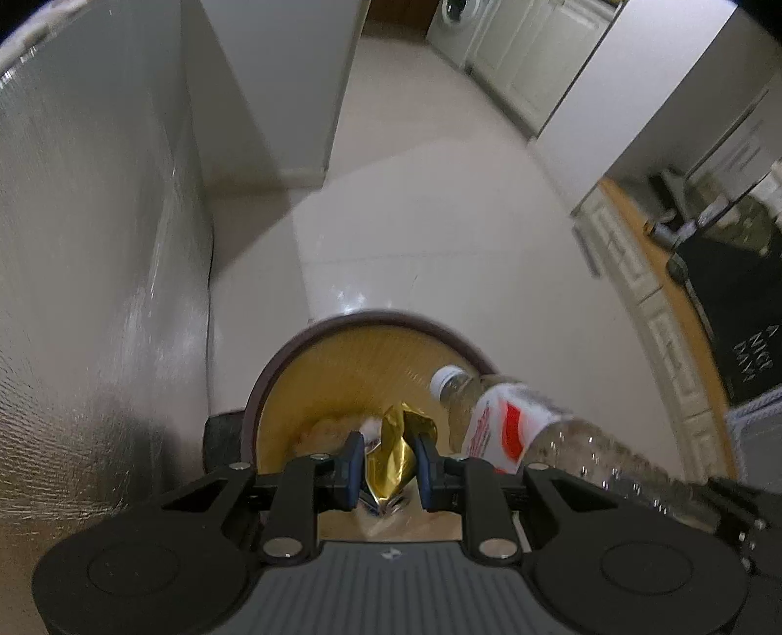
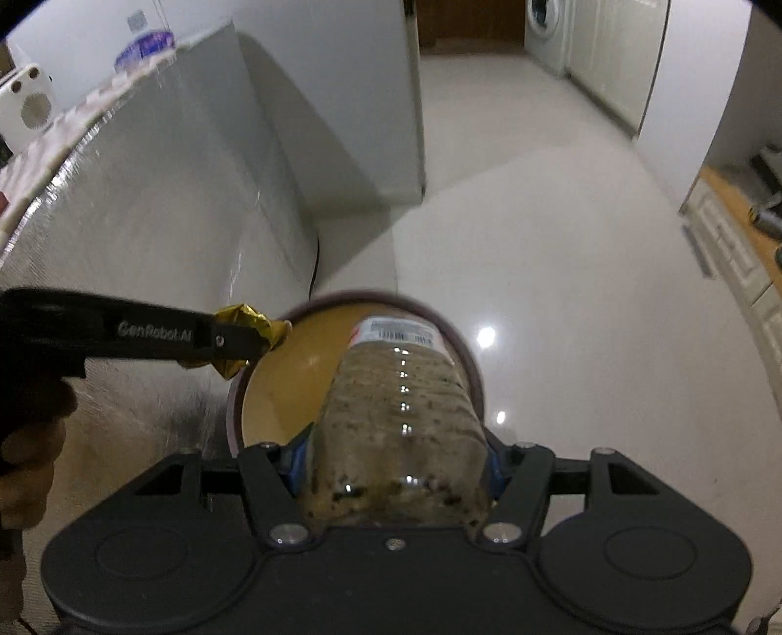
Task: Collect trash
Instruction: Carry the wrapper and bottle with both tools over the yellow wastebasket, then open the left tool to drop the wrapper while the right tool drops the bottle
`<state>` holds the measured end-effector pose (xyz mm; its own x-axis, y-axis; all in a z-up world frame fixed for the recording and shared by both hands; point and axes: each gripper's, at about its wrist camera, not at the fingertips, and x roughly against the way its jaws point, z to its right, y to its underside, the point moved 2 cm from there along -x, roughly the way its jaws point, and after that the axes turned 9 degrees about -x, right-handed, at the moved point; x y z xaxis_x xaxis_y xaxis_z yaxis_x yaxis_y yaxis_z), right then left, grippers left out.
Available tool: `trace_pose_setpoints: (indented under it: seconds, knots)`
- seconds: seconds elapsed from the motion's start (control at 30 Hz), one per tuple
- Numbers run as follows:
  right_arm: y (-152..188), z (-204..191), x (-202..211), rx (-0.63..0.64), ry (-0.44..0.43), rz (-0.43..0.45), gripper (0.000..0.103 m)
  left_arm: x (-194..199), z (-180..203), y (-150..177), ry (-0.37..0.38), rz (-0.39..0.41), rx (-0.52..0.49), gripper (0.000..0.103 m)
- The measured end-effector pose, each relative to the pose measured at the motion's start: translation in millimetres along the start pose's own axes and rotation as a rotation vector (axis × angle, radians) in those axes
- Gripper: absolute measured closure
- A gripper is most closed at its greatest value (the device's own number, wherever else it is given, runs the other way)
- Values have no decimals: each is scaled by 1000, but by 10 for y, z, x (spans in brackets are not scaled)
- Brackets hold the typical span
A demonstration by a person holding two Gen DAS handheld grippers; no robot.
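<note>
A round bin with a dark brown rim and a yellow inside stands on the floor below both grippers. My left gripper is shut on a crumpled gold foil wrapper right above the bin's opening. In the right wrist view the same wrapper hangs at the bin's left rim. My right gripper is shut on a clear plastic bottle with a white and red label. The bottle points cap-first into the bin's mouth.
A silver foil-covered surface rises close on the left of the bin. Glossy white floor tiles stretch ahead toward white cabinets and a washing machine. A dark mat lies at the right. A hand holds the left gripper.
</note>
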<state>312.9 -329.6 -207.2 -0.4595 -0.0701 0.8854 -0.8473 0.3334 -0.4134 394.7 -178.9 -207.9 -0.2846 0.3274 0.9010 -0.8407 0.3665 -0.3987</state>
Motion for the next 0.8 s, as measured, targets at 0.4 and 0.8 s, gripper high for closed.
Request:
trace_pose_setpoints:
  seconds: [0.4,0.8]
  knots:
    - [-152,55,-629,-85,22,-118,39,-200,-41,33,9,-94,7,80]
    - [-212,99,-836,-181,-19,-156,36,-338,52,67,-46,-130,-48,77]
